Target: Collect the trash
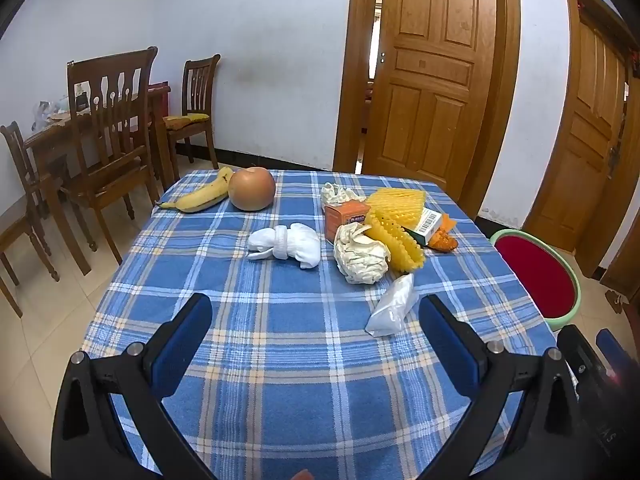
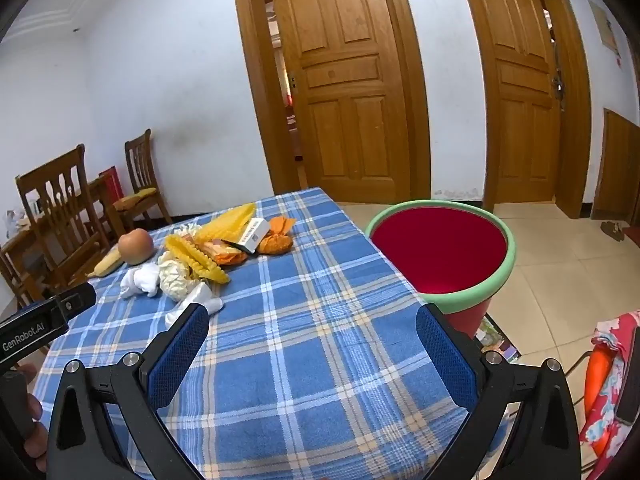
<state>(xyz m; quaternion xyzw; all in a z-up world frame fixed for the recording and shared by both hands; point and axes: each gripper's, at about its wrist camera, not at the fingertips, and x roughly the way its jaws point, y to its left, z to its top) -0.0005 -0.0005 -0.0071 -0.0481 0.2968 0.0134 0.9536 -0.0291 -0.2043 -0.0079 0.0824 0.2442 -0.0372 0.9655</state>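
Both the left gripper (image 1: 316, 340) and right gripper (image 2: 312, 344) hung wide and empty over the tabletop (image 1: 280, 360); the plastic wrapper (image 1: 391, 306) likely awaited the bin (image 2: 500, 276).

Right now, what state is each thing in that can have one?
left hand-held gripper: open, empty.
right hand-held gripper: open, empty.
red bin: upright beside the table, nothing visible inside.
near door: ajar.
far door: shut.
paper ball: crumpled.
plastic bag: flat on the cloth.
banana: unpeeled.
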